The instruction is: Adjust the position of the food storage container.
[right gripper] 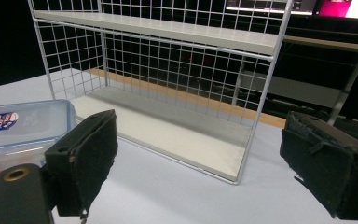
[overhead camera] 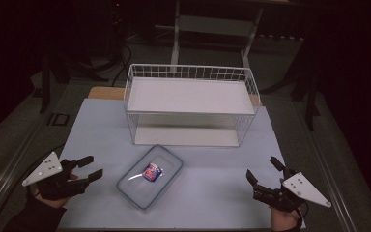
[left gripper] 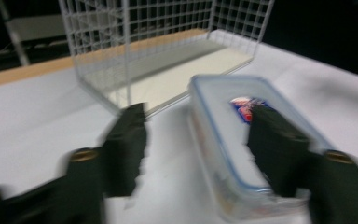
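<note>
Lidded clear container (overhead camera: pixel 149 176) (flat, tabletop)

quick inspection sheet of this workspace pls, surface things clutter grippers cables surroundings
surface: pale blue table, wooden strip showing at its far edge.
job's things: clear lidded box with a blue rim and a red and blue label, lying at an angle in front of the rack; white wire rack with two shelves, both bare.
clutter: nothing seen.
grippers: left gripper beside the box's near left end, jaws apart, box end between them in its own view, no contact shown; right gripper open near the table's right edge, nothing between its jaws.
cables: dark cables on the floor beyond the table's far left.
surroundings: dark room, grey floor, white frame behind the rack.
</note>
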Demonstrator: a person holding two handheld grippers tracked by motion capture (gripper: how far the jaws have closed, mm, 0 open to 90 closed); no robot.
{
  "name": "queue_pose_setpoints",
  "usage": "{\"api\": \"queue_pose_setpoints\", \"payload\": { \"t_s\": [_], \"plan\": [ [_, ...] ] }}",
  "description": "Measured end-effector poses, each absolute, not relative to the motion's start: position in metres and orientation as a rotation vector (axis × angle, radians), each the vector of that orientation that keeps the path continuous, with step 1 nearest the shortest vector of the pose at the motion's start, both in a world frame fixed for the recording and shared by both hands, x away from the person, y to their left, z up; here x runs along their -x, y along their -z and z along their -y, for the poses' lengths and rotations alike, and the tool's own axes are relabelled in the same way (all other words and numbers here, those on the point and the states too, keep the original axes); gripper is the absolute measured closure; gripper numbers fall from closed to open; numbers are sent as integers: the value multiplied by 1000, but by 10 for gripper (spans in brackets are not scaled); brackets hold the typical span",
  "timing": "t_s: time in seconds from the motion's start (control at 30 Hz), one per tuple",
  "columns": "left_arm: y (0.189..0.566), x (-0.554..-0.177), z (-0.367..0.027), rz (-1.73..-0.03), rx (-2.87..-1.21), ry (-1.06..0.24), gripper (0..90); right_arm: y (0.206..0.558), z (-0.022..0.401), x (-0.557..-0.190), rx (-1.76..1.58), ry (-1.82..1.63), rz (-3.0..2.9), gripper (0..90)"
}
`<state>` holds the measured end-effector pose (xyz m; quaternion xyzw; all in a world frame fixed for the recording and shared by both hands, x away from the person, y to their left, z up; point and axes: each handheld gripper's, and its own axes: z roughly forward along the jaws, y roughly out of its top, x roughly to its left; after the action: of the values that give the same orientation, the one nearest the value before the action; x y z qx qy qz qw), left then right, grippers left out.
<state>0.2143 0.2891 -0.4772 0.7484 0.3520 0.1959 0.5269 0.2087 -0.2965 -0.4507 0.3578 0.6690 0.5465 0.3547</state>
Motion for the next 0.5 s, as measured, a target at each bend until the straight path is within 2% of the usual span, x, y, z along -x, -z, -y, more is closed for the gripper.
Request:
{"api": "queue_pose_setpoints", "payload": {
  "t_s": [0.17, 0.4, 0.5],
  "plan": [
    [490, -219, -282, -852, -1905, -413, 637, 451, 296, -208, -923, -1414, -1734, 110],
    [507, -225, -267, -883, -2043, -433, 856, 451, 296, -208, -920, -1416, -1742, 110],
    [512, -227, -265, -881, -2075, -417, 893, 451, 296, -208, -918, -1416, -1739, 110]
  ]
}}
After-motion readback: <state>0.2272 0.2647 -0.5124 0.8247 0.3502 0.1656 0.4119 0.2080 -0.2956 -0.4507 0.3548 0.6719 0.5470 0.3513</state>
